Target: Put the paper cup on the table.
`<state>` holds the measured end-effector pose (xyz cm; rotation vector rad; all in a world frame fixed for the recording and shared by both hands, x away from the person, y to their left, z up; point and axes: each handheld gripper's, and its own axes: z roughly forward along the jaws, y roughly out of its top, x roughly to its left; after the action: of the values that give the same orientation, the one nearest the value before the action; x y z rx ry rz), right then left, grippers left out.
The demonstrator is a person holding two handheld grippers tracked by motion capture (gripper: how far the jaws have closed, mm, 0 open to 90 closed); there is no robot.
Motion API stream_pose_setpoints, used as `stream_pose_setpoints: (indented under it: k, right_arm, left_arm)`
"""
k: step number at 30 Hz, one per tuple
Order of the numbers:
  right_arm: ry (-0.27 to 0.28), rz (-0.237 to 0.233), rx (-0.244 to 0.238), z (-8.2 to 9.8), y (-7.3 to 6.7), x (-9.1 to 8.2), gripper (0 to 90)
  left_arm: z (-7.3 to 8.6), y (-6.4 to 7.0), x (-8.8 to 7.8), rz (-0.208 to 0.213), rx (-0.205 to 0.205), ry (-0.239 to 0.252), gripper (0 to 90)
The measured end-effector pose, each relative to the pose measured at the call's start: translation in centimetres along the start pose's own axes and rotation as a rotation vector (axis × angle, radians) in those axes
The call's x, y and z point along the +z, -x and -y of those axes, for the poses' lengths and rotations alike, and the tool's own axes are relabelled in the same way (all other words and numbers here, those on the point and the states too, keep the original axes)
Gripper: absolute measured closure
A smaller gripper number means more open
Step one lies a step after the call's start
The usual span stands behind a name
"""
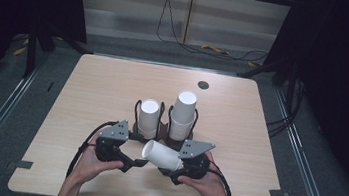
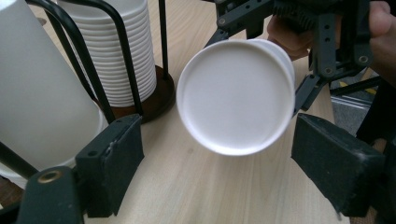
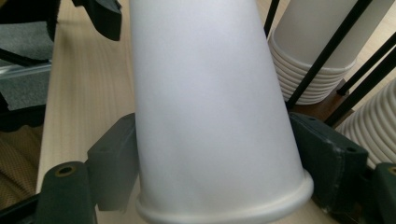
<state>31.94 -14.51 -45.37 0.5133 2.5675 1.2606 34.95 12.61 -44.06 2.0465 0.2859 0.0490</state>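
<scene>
- Your hands come in from the near edge of the table, forearms angled inward, so the two grippers face each other just in front of the cup racks.
- Your right gripper lies roughly level and points toward your left. Its pads press on both sides of a white paper cup, close to the rolled rim, so that grip is firm on the cup.
- The cup lies on its side in the air above the table, its closed bottom turned toward your left gripper. In the right gripper view, the cup's wall runs up between the jaws, rim nearest the camera.
- Your left gripper is also roughly level and points at the cup's bottom. Its jaws stand wide, a pad on either side of the bottom in the left gripper view. Nothing is clamped there, and the pads are clear of the cup.
- Behind the grippers stand two wire racks on dark round bases, each with a stack of upturned cups: the left stack lower, the right stack taller.
- The racks are near your left gripper; in its view a black wire and the stacked rims sit just beyond the left pad.
- A small dark disc sits far back on the table, well apart from everything else.
</scene>
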Motion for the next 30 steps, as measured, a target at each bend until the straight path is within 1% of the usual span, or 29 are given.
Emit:
stream_pose_setpoints:
  k: [2, 3, 5, 7, 8, 9, 13, 15, 17, 21, 24, 26, 28, 30]
  right_arm:
    - [-0.013, -0.004, -0.008, -0.2, 0.0, 0.1, 21.7]
    - [-0.019, -0.002, -0.012, -0.3, 0.1, 0.1, 21.7]
    - [-0.036, 0.003, -0.022, -0.4, 0.1, 0.2, 21.7]
    - [-0.038, 0.002, -0.027, -0.6, 0.2, 0.2, 21.7]
    - [-0.043, 0.001, -0.028, -0.7, 0.2, 0.2, 21.7]
    - [-0.050, 0.002, -0.035, -0.8, 0.3, 0.3, 21.7]
    - [-0.081, 0.001, -0.056, -1.5, 0.4, 0.3, 21.7]
    - [-0.098, 0.002, -0.065, -1.8, 0.5, 0.3, 21.7]
    - [-0.118, 0.001, -0.069, -2.1, 0.6, 0.4, 21.7]
    - [-0.146, -0.003, -0.083, -2.6, 0.8, 0.6, 21.8]
    - [-0.168, -0.003, -0.086, -2.6, 1.0, 0.7, 21.8]
    - [-0.190, -0.005, -0.098, -2.6, 1.1, 1.0, 21.8]
    - [-0.213, -0.002, -0.101, -2.7, 1.0, 1.2, 21.8]
    - [-0.224, -0.007, -0.110, -2.8, 1.0, 1.3, 21.8]
  left_arm:
    - [0.0, 0.1, 0.0, -0.002, 0.000, -0.013, 16.5]
    - [-0.1, 0.0, 0.1, 0.004, 0.001, -0.018, 16.5]
    - [-0.3, 0.1, 0.1, 0.005, 0.011, -0.034, 16.5]
    - [-0.8, 0.0, 0.2, 0.004, 0.024, -0.051, 16.5]
    - [-0.9, 0.0, 0.2, 0.001, 0.032, -0.052, 16.5]
    - [-1.0, 0.0, 0.2, 0.005, 0.030, -0.054, 16.5]
    - [-1.2, -0.2, 0.1, 0.009, 0.042, -0.070, 16.1]
    - [-1.2, -0.3, 0.0, 0.000, 0.045, -0.078, 16.1]
    - [-1.4, -0.4, 0.0, 0.002, 0.041, -0.084, 16.2]
    - [-1.5, -0.6, 0.0, 0.007, 0.047, -0.096, 16.3]
    - [-1.5, -0.7, 0.1, 0.005, 0.043, -0.111, 18.3]
    - [-1.4, -0.7, 0.3, 0.003, 0.037, -0.119, 19.8]
    - [-1.4, -0.8, 0.5, 0.007, 0.045, -0.139, 20.4]
    - [-1.4, -0.8, 0.8, 0.007, 0.048, -0.157, 20.4]
